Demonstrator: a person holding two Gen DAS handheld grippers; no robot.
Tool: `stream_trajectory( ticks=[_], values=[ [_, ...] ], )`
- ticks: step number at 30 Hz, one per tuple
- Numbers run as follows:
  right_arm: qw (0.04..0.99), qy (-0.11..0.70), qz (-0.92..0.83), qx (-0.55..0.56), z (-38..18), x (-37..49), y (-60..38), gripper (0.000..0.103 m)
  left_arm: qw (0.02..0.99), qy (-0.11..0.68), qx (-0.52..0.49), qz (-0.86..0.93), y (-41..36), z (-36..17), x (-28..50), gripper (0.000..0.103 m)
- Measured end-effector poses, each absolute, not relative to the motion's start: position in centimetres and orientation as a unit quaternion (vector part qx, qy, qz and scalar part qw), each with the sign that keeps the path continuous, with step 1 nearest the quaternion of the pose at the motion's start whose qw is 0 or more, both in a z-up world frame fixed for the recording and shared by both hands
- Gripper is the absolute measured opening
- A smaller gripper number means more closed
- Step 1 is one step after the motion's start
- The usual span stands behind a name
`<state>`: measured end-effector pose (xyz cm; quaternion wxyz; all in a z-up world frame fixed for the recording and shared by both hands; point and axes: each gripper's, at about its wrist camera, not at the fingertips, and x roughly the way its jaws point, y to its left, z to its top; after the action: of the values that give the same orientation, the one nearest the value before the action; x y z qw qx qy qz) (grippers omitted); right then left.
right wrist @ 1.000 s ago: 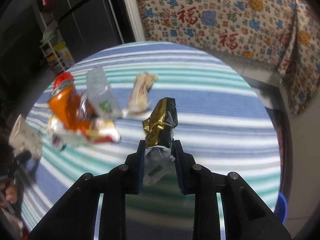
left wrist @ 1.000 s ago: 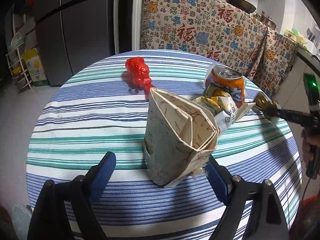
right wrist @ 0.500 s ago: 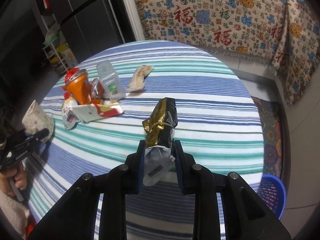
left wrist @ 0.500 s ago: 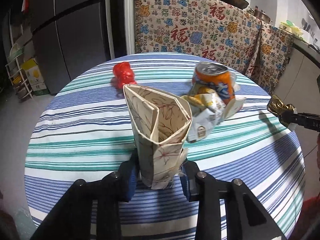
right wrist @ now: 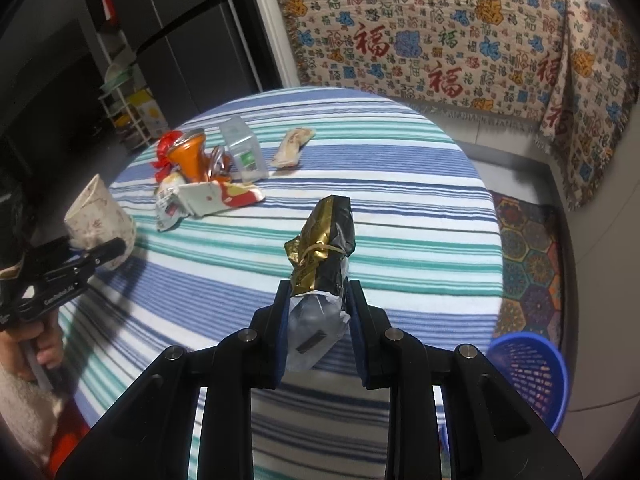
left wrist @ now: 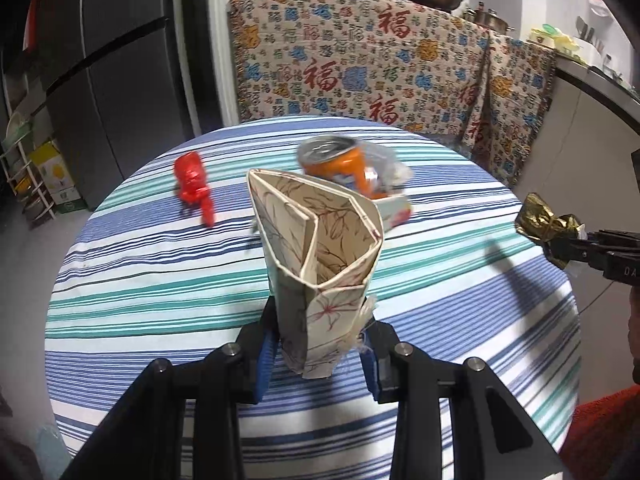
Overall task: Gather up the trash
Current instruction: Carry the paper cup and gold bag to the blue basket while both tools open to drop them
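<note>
left gripper (left wrist: pixel 320 344) has its blue pads clamped tight on a crushed paper cup (left wrist: pixel 320 256), cream with a leafy print, and the cup's mouth is squeezed into a folded, pointed shape, held clear above the striped tablecloth (left wrist: pixel 160 280) of the round table. over on the right wrist view, the right gripper (right wrist: pixel 318 312) is closed on a black-and-gold foil wrapper (right wrist: pixel 324 240) with a rubber band round its middle and a pale plastic end pinched between the pads; that wrapper also hangs above the cloth, near the table's front edge. each gripper shows up in the other's view: the foil pokes in from the right edge of the left view, and the cup sits at the far left of the right view with a hand (right wrist: pixel 40 344) on the handle below it. still lying on the table towards its far-left side: an orange soda can (right wrist: pixel 190 156), a red crumpled wrapper (left wrist: pixel 194 184) just behind it, a clear plastic carton (right wrist: pixel 244 152) beside the can, a flattened white-and-red snack packet (right wrist: pixel 208 200) in front of the can, and a beige wrapper (right wrist: pixel 292 146) a little apart to the right. down on the floor at lower right, just past the table, a blue mesh basket (right wrist: pixel 528 372) stands beside a patterned mat (right wrist: pixel 528 264).
</note>
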<state>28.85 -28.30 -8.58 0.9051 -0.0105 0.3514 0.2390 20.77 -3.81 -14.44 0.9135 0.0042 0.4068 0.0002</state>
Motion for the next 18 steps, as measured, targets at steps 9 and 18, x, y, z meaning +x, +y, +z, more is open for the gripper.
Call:
stream_trajectory(
  ticks=[9, 18],
  values=[
    [0.916, 0.339, 0.215, 0.013, -8.0, 26.9, -33.2, 0.026, 0.906, 0.415, -0.007, -0.08, -11.2, -13.2, 20.5, 0.036],
    [0.927, 0.347, 0.129, 0.053, -9.2, 25.9, -44.1, 0.026, 0.878, 0.431, 0.013, -0.205, -24.3, -12.9, 21.7, 0.036]
  ],
)
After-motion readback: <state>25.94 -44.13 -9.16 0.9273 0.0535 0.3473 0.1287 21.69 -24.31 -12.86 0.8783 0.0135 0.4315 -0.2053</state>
